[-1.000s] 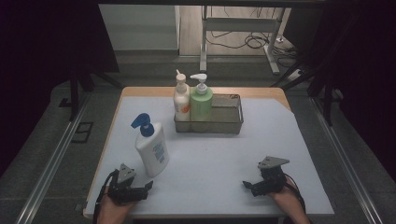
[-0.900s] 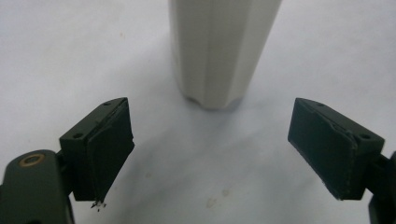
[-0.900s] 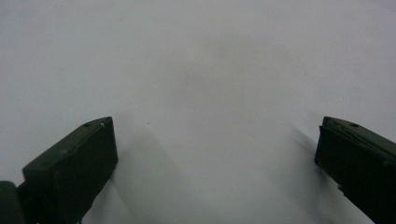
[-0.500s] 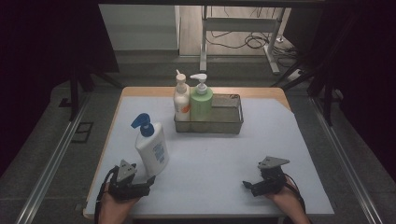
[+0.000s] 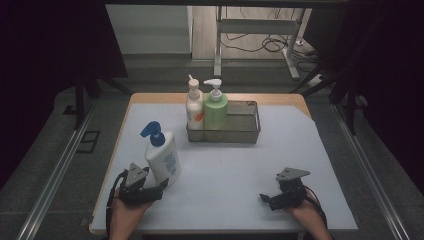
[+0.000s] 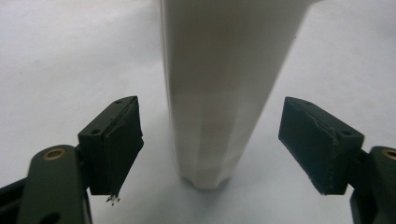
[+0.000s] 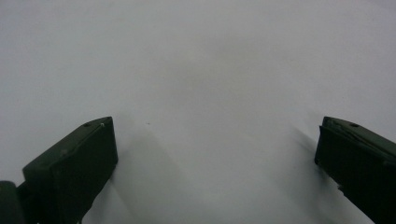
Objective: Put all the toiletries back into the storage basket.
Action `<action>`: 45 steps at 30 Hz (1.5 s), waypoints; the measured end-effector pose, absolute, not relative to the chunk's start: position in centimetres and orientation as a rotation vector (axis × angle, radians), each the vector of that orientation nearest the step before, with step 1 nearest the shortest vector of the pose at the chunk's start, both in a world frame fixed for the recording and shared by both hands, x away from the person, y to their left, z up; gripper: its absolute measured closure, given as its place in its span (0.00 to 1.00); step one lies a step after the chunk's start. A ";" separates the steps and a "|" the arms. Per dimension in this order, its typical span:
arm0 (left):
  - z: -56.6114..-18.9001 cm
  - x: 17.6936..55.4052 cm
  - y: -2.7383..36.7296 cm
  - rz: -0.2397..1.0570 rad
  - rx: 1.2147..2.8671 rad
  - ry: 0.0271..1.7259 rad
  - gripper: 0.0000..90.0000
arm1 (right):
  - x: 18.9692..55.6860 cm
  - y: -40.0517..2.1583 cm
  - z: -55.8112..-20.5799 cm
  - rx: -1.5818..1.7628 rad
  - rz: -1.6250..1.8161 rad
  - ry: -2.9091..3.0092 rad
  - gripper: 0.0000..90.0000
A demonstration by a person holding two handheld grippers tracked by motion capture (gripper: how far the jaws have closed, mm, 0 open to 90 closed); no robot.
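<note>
- Bottle: white pump bottle [image 5: 163, 161] with a blue pump head stands upright on the bench [image 5: 240, 165] at the near left, just ahead of the left gripper [image 5: 159, 186].
- Left gripper's fingers [image 6: 116, 140] have just been closing in, but gaps remain on both sides of the bottle [image 6: 224, 88]; it sits between them ungripped.
- Right gripper [image 5: 266, 199] rests on the near right of the bench, well apart from the bottle; its fingers [image 7: 74, 168] stand wide with nothing between them.
- Handling, judged: rigid plastic, smooth and likely a bit slippery; weight depends on fill, which can't be told. Tall with a narrow footprint, so a push high up could tip it.
- Where to hold: the two flat sides of the lower-to-middle body, squarely, not the pump neck.
- High view gives layout: wire basket [image 5: 247, 131] at the far side holding a white bottle [image 5: 194, 107] and a green bottle [image 5: 215, 110], plus both hands.
- Left gripper view gives what the high view hides: the clearance between each pad and the bottle wall, and the bottle's base on the bench.
- Right gripper view: bare bench surface between its fingers.
</note>
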State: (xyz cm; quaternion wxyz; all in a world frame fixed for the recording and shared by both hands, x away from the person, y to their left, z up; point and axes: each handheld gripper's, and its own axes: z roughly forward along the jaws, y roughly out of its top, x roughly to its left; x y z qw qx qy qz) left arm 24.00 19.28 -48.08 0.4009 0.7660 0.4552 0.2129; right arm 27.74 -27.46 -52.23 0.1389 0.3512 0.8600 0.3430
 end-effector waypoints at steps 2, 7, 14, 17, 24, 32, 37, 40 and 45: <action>-48.1 24.2 19.2 0.534 1.939 1.150 0.25 | 27.7 -27.5 -52.2 1.015 0.992 2.486 0.00; -48.3 24.8 18.6 0.524 1.972 1.135 0.32 | 27.7 -27.5 -52.2 1.016 0.992 2.486 0.00; -49.3 25.7 18.5 0.497 1.970 1.152 0.39 | 27.7 -27.5 -52.2 1.016 0.993 2.486 0.00; -49.4 25.9 18.6 0.487 1.957 1.155 0.40 | 27.7 -27.5 -52.2 1.016 0.993 2.486 0.00; -49.4 26.0 18.6 0.480 1.964 1.147 0.42 | 27.7 -27.5 -52.2 1.016 0.993 2.486 0.00; -49.4 26.3 18.1 0.478 1.969 1.136 0.44 | 27.7 -27.5 -52.2 1.017 0.993 2.487 0.00; -49.4 26.5 17.0 0.461 1.978 1.111 0.45 | 27.7 -27.5 -52.2 1.016 0.993 2.486 0.00; -49.4 26.5 16.5 0.450 1.985 1.096 0.45 | 27.8 -27.5 -52.2 1.016 0.993 2.486 0.00; -49.4 26.5 15.0 0.432 1.997 1.066 0.45 | 27.7 -27.5 -52.2 1.016 0.993 2.486 0.00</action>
